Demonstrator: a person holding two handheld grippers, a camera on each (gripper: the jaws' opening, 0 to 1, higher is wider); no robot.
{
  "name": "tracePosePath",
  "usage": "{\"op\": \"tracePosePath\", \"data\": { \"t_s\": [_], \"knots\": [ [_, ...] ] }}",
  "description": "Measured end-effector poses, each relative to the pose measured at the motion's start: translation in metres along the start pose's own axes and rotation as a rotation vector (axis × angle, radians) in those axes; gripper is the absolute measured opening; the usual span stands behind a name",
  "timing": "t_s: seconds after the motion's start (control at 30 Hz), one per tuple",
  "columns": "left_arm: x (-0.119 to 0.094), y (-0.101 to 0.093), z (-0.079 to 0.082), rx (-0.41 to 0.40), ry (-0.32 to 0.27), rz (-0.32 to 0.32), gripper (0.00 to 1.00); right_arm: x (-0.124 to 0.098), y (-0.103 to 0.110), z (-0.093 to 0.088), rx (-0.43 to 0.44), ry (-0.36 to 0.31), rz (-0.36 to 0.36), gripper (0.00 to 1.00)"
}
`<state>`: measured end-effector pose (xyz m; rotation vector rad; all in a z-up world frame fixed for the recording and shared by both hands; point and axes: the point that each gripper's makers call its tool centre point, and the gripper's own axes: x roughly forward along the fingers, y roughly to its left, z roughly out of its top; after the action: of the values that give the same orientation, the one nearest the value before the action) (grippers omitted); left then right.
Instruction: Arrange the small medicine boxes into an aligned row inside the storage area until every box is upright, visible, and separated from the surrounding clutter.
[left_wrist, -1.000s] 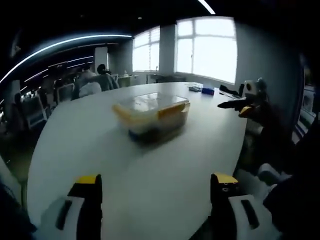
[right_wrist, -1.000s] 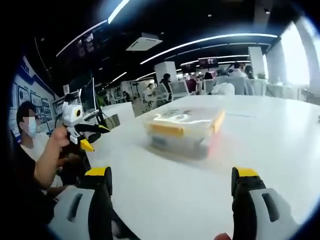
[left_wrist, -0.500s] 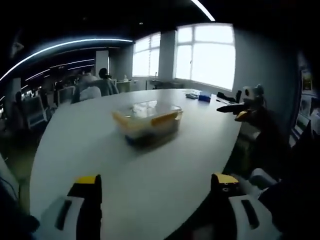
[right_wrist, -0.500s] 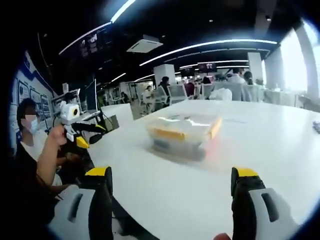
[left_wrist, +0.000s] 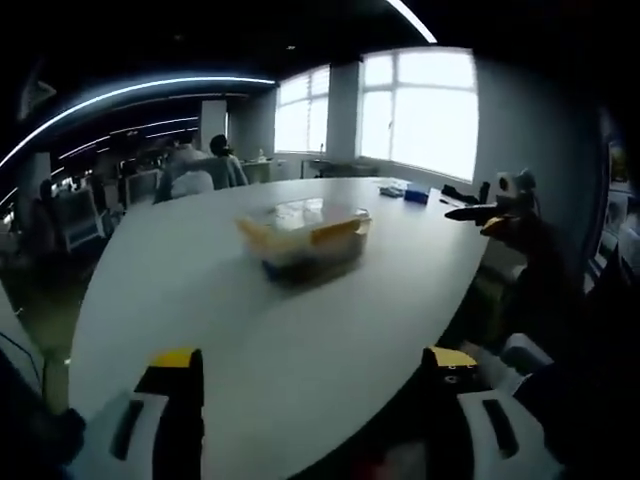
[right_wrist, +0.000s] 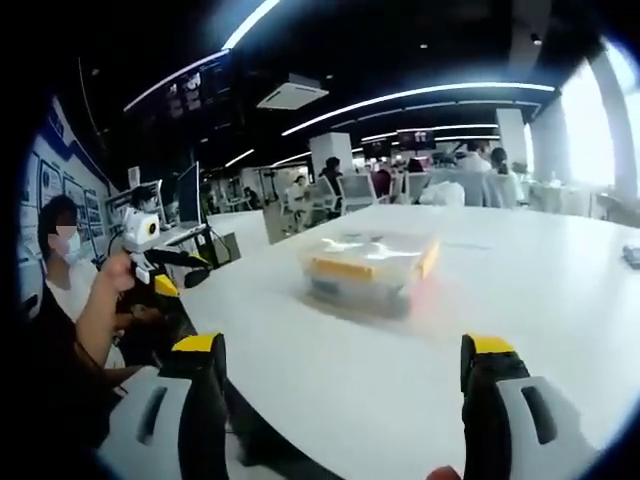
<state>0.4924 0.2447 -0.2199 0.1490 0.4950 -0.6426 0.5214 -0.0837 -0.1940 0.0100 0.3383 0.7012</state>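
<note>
A clear plastic storage box with yellow latches stands closed on the white table, with dark contents blurred inside. In the right gripper view the same box sits mid-table. My left gripper hangs open at the table's near edge, well short of the box, nothing between its yellow-tipped fingers. My right gripper is open too, over the near edge. Each gripper also appears in the other's view, the right gripper at the right and the left gripper held in a hand at the left.
Small items including a blue object lie at the table's far end near bright windows. Office chairs and seated people line the far side. A person sits at the left edge of the right gripper view.
Both cameras have drawn back from the table, so the box looks smaller and farther. The box itself has not moved. Both grippers stay open.
</note>
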Motion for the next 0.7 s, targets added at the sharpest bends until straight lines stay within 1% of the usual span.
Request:
{"op": "tracePosePath", "data": {
  "t_s": [0.1,0.4,0.57,0.6,0.7],
  "knots": [
    [-0.004,0.000,0.001,-0.008,-0.011,-0.004,0.90,-0.002,-0.001,-0.003,-0.005,0.010,-0.009,0.96],
    [-0.009,-0.004,0.002,0.010,-0.009,0.000,0.90,-0.009,-0.002,-0.009,-0.022,0.018,-0.018,0.96],
    [-0.008,-0.005,0.000,0.010,-0.004,-0.005,0.90,-0.010,0.002,-0.009,-0.048,0.017,0.001,0.96],
    [-0.008,-0.006,0.000,0.011,-0.005,-0.006,0.90,-0.011,0.003,-0.008,-0.065,0.014,0.002,0.96],
    [-0.009,-0.006,-0.001,0.009,-0.004,-0.013,0.90,-0.012,0.004,-0.012,-0.084,0.033,0.003,0.96]
  ]
}}
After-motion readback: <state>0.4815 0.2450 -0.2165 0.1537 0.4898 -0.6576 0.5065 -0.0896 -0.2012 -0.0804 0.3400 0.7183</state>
